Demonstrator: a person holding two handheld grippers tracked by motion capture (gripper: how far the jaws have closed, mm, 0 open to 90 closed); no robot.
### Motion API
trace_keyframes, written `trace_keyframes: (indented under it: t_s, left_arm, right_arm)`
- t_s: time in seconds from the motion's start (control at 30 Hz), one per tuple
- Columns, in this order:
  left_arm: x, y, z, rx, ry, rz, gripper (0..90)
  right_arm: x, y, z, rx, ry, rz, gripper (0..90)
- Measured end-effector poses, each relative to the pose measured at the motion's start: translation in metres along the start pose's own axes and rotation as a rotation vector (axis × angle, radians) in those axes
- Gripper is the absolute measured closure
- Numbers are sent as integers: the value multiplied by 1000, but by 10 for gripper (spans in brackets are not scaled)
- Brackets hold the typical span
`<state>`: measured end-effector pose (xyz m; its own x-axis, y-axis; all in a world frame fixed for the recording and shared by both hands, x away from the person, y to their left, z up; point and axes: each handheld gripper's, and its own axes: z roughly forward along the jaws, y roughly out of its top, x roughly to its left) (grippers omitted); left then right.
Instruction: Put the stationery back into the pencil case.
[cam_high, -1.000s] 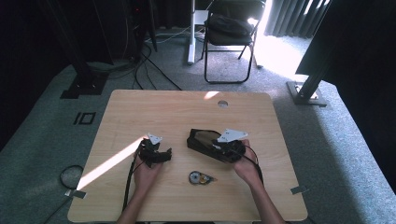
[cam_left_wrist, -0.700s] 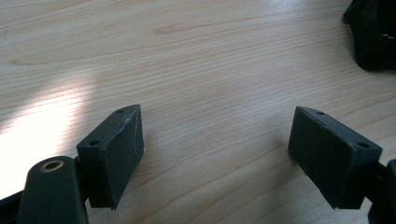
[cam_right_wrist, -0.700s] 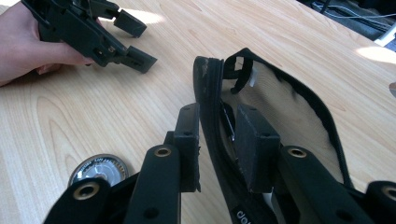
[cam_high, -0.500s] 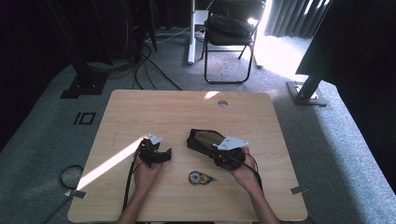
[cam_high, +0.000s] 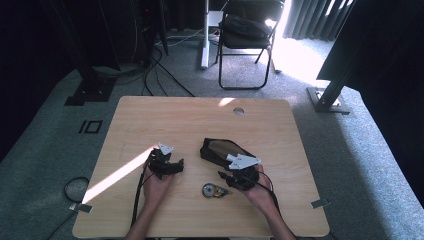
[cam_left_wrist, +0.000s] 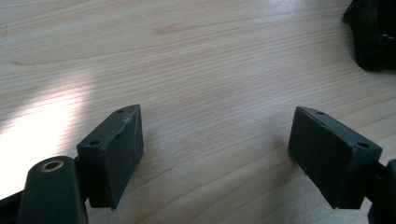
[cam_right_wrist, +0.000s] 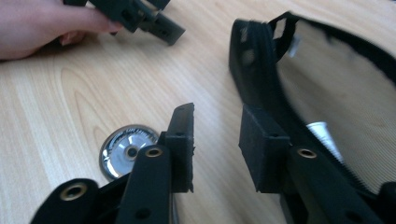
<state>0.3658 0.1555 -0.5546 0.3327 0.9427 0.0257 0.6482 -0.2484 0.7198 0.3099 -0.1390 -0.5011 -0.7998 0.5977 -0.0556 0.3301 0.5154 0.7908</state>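
Note:
A black mesh pouch (cam_high: 216, 148) lies open near the table's middle; its mesh side (cam_right_wrist: 336, 74) runs along the right of the right gripper view. A round silvery tape roll (cam_high: 212, 190) lies in front of it, just left of the right gripper's left jaw (cam_right_wrist: 125, 148). My right gripper (cam_high: 227, 176) (cam_right_wrist: 217, 116) hovers low beside the pouch's near end. Its jaws have just been opening, with a gap and only bare wood between them. My left gripper (cam_high: 176, 165) (cam_left_wrist: 217, 116) rests left of the pouch, jaws wide open over bare table, holding nothing.
The wooden table (cam_high: 150, 120) has a cable hole (cam_high: 238, 111) at the back and a sunlit stripe (cam_high: 115, 175) at the left. A folding chair (cam_high: 247, 35) and stand legs are on the floor beyond. The pouch's corner (cam_left_wrist: 373, 37) lies ahead-right of the left gripper.
My right gripper has moved off the pouch's top toward the near edge and slightly left, closer to the tape roll, and its jaws stand wider. The left hand has kept still.

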Motion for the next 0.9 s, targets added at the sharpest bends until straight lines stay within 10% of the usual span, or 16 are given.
trace_keyframes:
  t_s: [0.9]
  left_arm:
    - [0, 0, 0, -1, 0, -2, 185]
  right_arm:
    - [31, -29, 12, 90, 32, -35, 345]
